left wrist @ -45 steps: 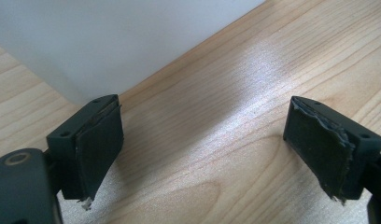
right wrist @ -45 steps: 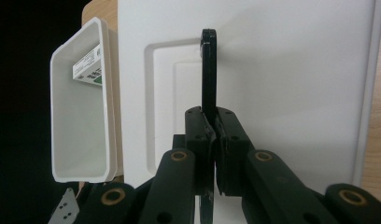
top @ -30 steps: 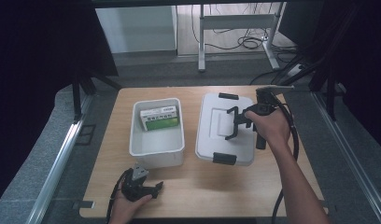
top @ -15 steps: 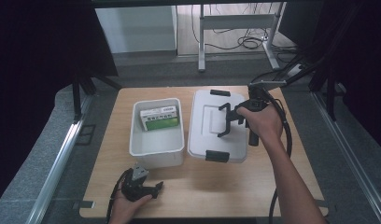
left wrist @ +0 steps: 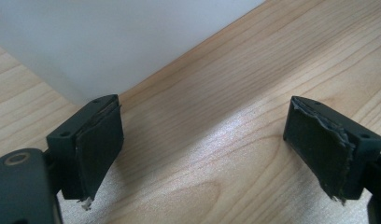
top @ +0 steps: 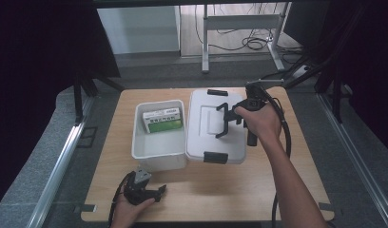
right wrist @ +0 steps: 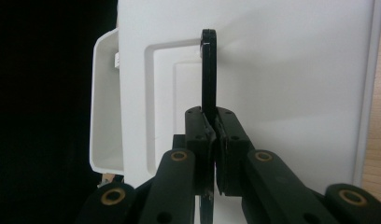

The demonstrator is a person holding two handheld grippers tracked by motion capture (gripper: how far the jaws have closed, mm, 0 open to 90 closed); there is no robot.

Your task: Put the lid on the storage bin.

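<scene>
A white lid [top: 206, 135] with black end clips is held by its raised black handle [top: 223, 120], with my right gripper [top: 228, 118] shut on that handle. The lid's left edge reaches the right rim of an open white bin [top: 159, 105]. Inside the bin lies a green and white box [top: 163, 120]. In the right gripper view my right gripper [right wrist: 213, 126] pinches the thin handle [right wrist: 208, 70] over the lid [right wrist: 282, 93], with the bin [right wrist: 104, 107] behind its left edge. My left gripper [top: 160, 190] rests open on the table's front edge. My left gripper [left wrist: 205, 135] holds nothing there.
The wooden table [top: 296, 156] has bare room right of the lid and along the front. The bin's white wall [left wrist: 109, 42] stands just ahead of the left jaws. Dark curtains, a desk frame and floor cables lie beyond the table's far edge.
My right gripper has carried the lid leftward by its handle, from the table's right side up against the bin. The left gripper has stayed put.
</scene>
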